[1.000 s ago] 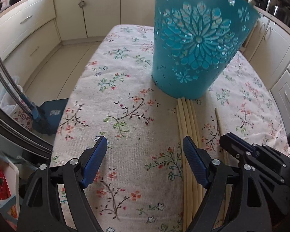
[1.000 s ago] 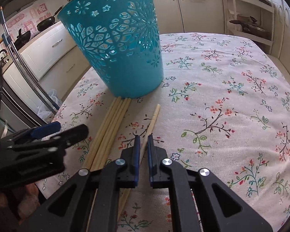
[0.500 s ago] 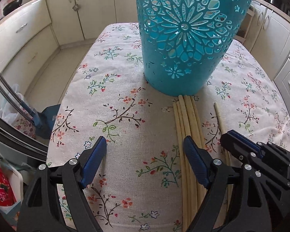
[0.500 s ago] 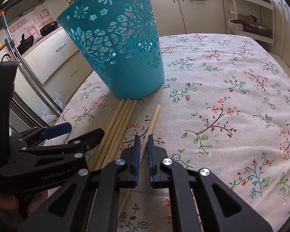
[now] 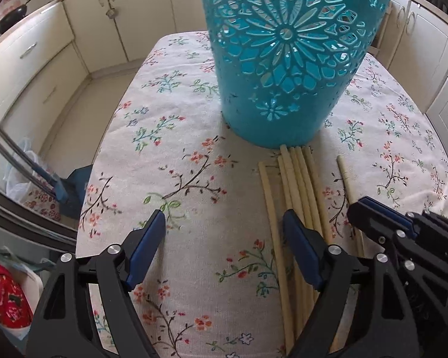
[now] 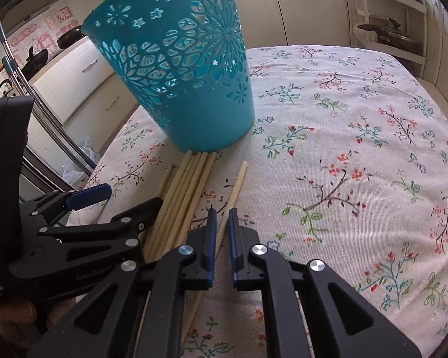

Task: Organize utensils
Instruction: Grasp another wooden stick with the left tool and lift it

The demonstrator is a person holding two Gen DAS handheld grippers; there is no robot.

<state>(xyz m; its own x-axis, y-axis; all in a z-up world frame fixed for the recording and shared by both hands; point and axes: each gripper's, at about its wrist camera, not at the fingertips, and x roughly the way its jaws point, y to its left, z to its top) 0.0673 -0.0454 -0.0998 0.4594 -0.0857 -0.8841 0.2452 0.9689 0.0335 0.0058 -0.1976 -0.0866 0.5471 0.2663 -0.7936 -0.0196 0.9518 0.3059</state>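
Observation:
A teal openwork basket (image 5: 286,56) stands upright on the floral tablecloth (image 5: 170,161); it also shows in the right wrist view (image 6: 191,77). Several pale wooden chopsticks (image 5: 298,185) lie bundled in front of it, with one single chopstick (image 5: 345,176) apart to the right. My left gripper (image 5: 224,238) is open and empty, its right finger over the bundle (image 6: 182,191). My right gripper (image 6: 221,226) has its jaws nearly shut around the single chopstick (image 6: 237,183), which runs between the pads. It also shows in the left wrist view (image 5: 382,219).
Cream kitchen cabinets (image 5: 44,56) surround the table. A shelf with pans (image 6: 385,29) stands at the back right. A mop handle (image 6: 18,68) and plastic bags (image 5: 18,176) are beside the table's left edge. A red item (image 5: 6,295) sits low at the left.
The left gripper has shifted right and closer to the basket, which now sits more centred in its view. The right gripper stays around the single chopstick.

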